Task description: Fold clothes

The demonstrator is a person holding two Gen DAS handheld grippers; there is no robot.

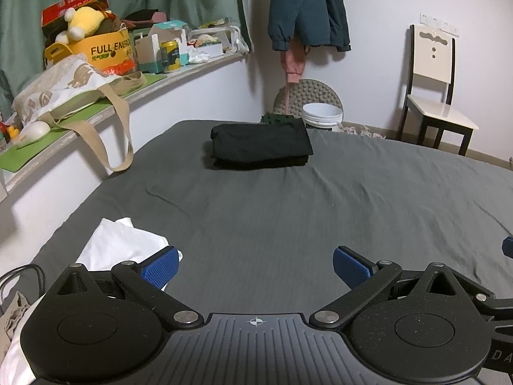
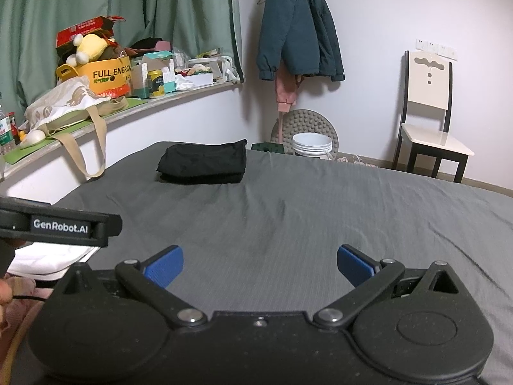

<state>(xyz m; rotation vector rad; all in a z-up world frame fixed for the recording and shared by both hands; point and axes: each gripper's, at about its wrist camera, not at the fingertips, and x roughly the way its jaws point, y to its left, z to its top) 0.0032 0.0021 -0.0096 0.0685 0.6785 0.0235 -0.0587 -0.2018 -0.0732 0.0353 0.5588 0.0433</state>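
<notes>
A folded black garment [image 1: 261, 146] [image 2: 205, 162] lies at the far end of the grey bed [image 1: 288, 211] [image 2: 304, 211]. A white garment [image 1: 121, 243] [image 2: 48, 258] lies crumpled near the bed's left edge, just beside my left gripper's left finger. My left gripper [image 1: 256, 268] hovers low over the sheet, open, nothing between its blue pads. My right gripper [image 2: 260, 266] is open too and holds nothing, over bare sheet. The left gripper's body [image 2: 61, 224] shows at the left of the right wrist view.
A cluttered shelf [image 1: 96, 109] runs along the left wall with a tote bag [image 1: 73, 89] whose strap hangs over the bed's edge. Beyond the bed stand a white bucket [image 1: 321, 117], a chair [image 1: 433, 89] and hanging jackets [image 1: 307, 9].
</notes>
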